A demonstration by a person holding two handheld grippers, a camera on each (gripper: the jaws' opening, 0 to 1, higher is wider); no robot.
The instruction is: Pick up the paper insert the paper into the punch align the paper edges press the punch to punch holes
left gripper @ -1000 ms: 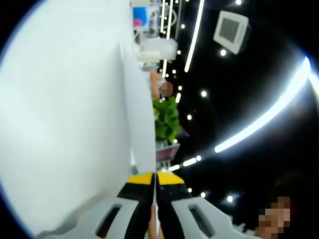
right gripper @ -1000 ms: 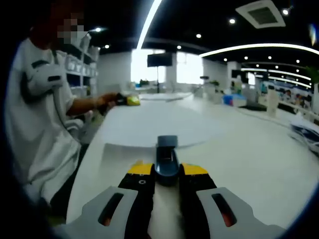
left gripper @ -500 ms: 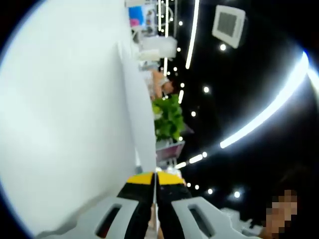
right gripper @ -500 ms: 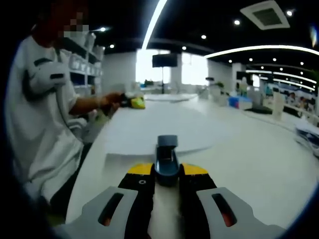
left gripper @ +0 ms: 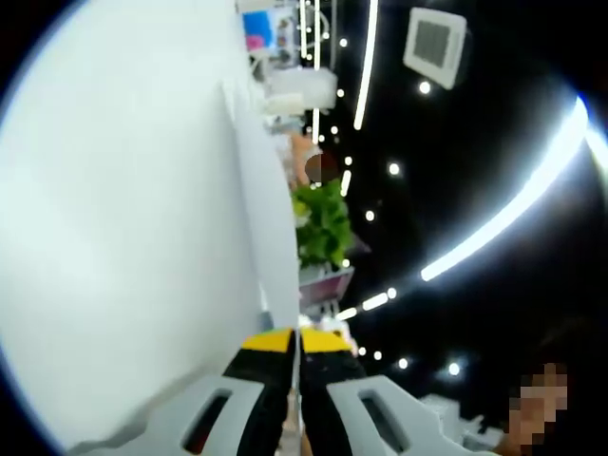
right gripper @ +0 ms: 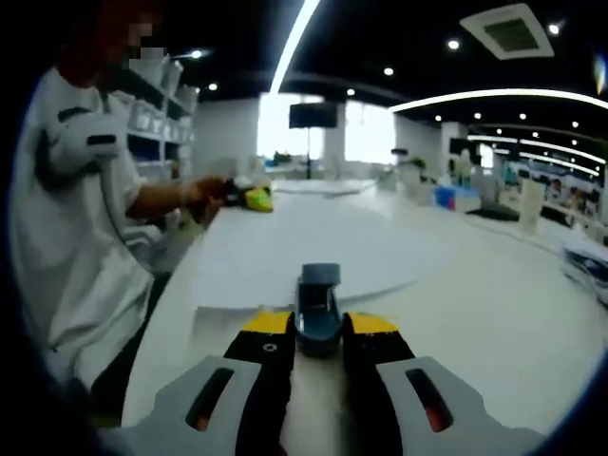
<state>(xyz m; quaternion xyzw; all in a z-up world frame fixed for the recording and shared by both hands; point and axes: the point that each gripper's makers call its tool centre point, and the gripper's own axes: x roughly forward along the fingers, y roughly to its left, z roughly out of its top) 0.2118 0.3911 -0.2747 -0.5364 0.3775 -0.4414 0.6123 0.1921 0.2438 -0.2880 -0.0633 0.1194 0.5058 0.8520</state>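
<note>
Long bright ceiling lights (right gripper: 296,38) and small round ones shine against a dark ceiling. The white table (right gripper: 494,294) glows, nearly washed out in the left gripper view. Both pictures look soft, and things bend near the edges. Far things are blurry, maybe shelves.

paper (right gripper: 313,252) raised a little off the table, left claw (right gripper: 249,197) holding its far edge higher

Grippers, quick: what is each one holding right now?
Left gripper: shut on the paper edge.
Right gripper: shut on the punch.
</note>
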